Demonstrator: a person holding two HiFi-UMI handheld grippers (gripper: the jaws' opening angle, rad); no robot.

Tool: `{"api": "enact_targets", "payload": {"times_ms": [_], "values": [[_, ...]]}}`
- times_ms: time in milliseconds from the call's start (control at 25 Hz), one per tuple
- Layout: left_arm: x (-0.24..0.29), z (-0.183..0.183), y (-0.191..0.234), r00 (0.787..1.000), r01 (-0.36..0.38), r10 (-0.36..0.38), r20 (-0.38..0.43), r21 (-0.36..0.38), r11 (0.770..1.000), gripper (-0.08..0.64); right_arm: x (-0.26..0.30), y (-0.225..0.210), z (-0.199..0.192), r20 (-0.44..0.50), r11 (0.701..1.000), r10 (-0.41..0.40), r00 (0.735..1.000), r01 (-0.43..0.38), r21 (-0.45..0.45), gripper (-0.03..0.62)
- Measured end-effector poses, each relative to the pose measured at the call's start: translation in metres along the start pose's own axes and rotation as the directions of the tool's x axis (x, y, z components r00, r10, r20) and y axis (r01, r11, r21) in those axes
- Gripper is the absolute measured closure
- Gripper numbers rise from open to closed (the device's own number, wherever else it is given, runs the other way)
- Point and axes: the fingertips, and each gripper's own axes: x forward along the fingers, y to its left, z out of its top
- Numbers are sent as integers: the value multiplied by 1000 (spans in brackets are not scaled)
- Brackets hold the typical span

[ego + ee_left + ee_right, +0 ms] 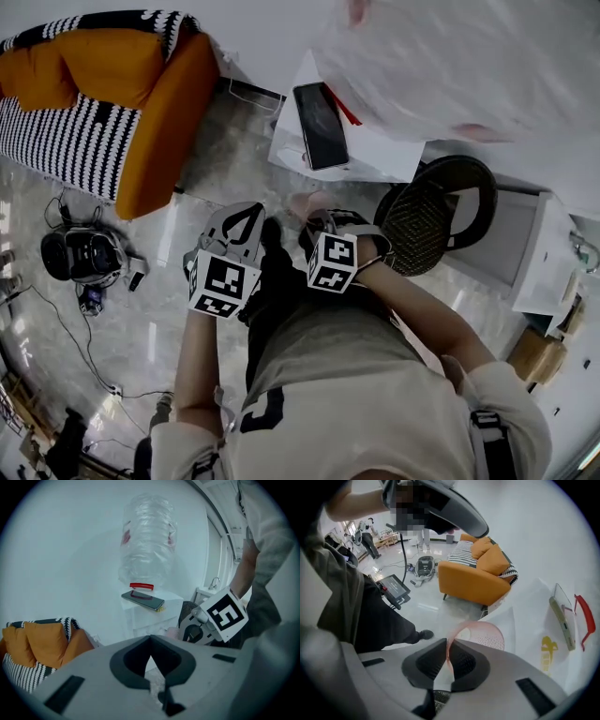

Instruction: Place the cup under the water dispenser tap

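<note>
A translucent pink cup [480,634] hangs in my right gripper [449,649], whose jaws are shut on its rim. In the head view the cup [305,202] shows just ahead of that gripper [319,223], in front of the white water dispenser [361,150]. A big clear bottle [147,541] stands on the dispenser [147,616], and a dark phone [321,125] lies flat on its top. No view shows the tap. My left gripper [239,227] is beside the right one, shut with nothing in it [150,641].
An orange sofa [103,94] with a striped throw stands to the left. A black woven stool [433,214] sits right of the dispenser, and a white cabinet [544,262] stands farther right. A small black device [84,255] and cables lie on the marble floor.
</note>
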Motion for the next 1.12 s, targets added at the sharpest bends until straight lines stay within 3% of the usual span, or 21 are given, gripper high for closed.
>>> {"api": "enact_targets", "payload": {"times_ms": [240, 360, 520, 1120], "values": [[9, -20, -8, 999, 22, -22, -30, -4, 1000, 503, 48, -17, -17, -66, 994, -95, 993, 92, -52, 555], [14, -26, -17, 998, 54, -54, -38, -16, 998, 503, 67, -17, -25, -86, 995, -94, 992, 90, -45, 556], [21, -24, -20, 994, 105, -105, 6, -110, 988, 503, 88, -24, -31, -108, 994, -98, 989, 92, -56, 555], [45, -46, -26, 987, 155, -158, -24, -102, 983, 503, 130, -36, -37, -126, 995, -101, 987, 101, -7, 555]]}}
